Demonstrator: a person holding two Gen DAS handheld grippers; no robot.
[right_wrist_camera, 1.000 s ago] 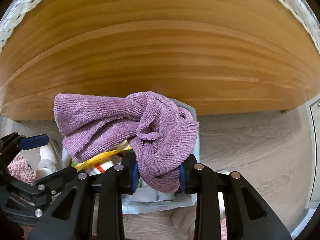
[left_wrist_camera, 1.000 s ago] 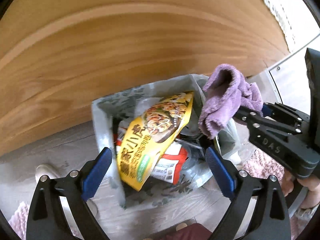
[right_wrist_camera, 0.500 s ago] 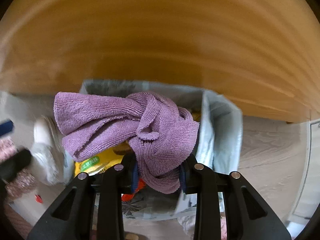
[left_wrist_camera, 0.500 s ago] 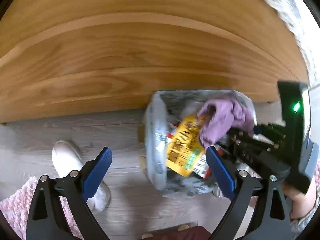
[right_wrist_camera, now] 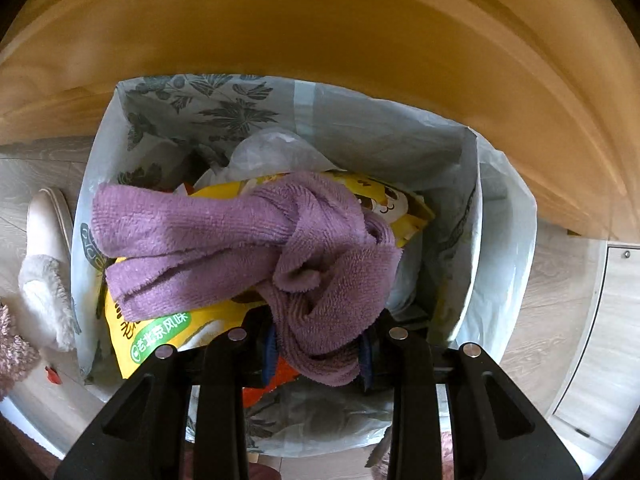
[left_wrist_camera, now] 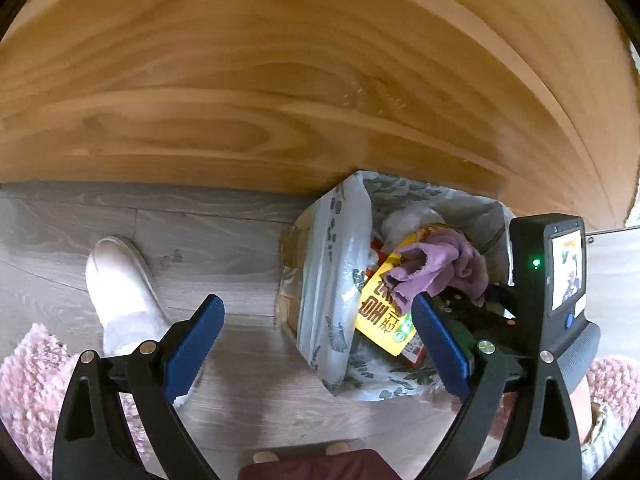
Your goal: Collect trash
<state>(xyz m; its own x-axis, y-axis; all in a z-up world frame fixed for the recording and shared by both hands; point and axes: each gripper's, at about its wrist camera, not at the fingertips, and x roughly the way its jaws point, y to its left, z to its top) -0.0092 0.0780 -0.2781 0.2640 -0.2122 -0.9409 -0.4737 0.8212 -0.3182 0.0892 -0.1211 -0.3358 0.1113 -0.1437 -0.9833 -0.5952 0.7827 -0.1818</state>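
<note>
The yellow packet (right_wrist_camera: 160,332) in the bin (right_wrist_camera: 304,108) carries a green oval label with white Chinese characters that read 老北京风味, and larger dark characters run along its edge, partly hidden under the cloth (right_wrist_camera: 256,240). In the left wrist view the same packet (left_wrist_camera: 384,316) shows big brown characters, too skewed to read with confidence. Nothing else legible shows, apart from a small screen on the right gripper's housing whose picture is too small to make out.

The right gripper (right_wrist_camera: 318,354) points down into the bin, its blue pads pinched on a fold of the purple cloth; the rest of the cloth drapes over the packet and the crumpled white plastic (right_wrist_camera: 272,152) behind it. The bin is lined with a grey leaf-print bag (right_wrist_camera: 208,108) and stands against a wooden panel (right_wrist_camera: 320,32).

The left gripper (left_wrist_camera: 320,344) hangs over the grey floor (left_wrist_camera: 224,240) beside the bin, fingers spread wide with nothing between them. A white slipper (left_wrist_camera: 120,280) lies to its left.

A second ago the cloth was held above the bin rim with the panel filling the right wrist view; now the bin's mouth fills it and the cloth lies down among the trash. The left gripper has swung away from over the bin, so the bin now sits to its right and the slipper has come into sight.
</note>
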